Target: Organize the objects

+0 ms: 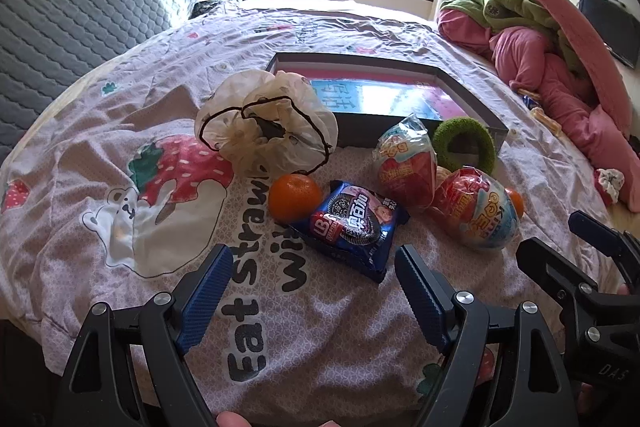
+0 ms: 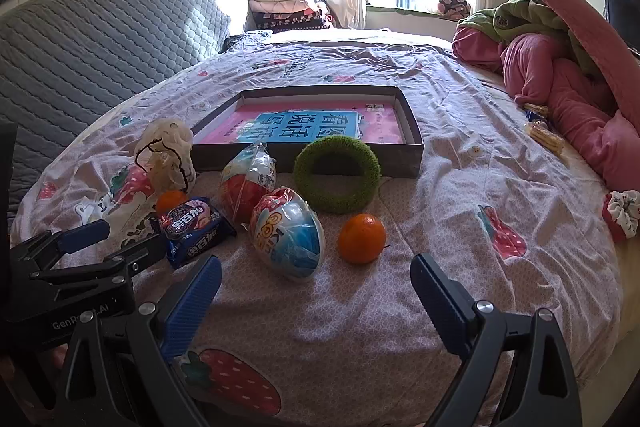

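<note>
bedroom scene, strawberry-print bedspread (image 2: 460, 131) with a grey quilted headboard (image 2: 100, 39) behind. shallow box (image 2: 414, 143) sits mid-bed, long axis across the right view. snack pack (image 1: 350, 225), 2 oranges, 2 wrapped eggs just in front. left gripper (image 1: 314, 277) and right gripper (image 2: 316, 285) both hover with jaws apart, empty.

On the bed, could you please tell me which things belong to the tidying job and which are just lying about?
For the job: shallow box, green ring, two oranges, two wrapped toy eggs, cookie packet, mesh pouch.

Lying about: pink bedding heap, scrunchie, folded blankets.
</note>
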Available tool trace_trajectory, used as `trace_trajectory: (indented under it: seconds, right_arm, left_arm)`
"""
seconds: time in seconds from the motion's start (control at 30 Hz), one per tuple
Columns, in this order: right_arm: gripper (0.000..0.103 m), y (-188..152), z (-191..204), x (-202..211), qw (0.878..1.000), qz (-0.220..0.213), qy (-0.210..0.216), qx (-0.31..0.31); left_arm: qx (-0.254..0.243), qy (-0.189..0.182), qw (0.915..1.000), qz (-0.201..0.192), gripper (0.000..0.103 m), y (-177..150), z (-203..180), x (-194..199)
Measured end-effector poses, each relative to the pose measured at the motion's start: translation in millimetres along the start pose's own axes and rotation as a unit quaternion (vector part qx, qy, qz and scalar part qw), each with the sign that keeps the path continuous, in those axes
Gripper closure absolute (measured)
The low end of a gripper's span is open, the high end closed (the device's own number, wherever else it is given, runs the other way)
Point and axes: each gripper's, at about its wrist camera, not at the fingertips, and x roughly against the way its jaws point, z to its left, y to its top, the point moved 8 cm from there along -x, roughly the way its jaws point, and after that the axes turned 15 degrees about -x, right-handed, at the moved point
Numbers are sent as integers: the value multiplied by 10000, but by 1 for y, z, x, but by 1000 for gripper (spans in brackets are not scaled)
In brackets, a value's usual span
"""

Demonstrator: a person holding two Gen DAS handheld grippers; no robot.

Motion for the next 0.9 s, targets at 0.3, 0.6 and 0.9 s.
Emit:
trace_trajectory:
  seconds: [0.3,0.6,0.9]
  right_arm:
    - [7,0,3,2,10000,-49,-4,40]
    - [7,2,5,0,9999,-58,-47,111]
    - [7,4,6,-14,9999,112,-98,80]
  left_arm:
    - [4,0,10000,-21,19,0,0,1]
    - [85,7,9999,-111,19,7,6,3]
    - [210,-29,9998,-52,19,16,15,-5]
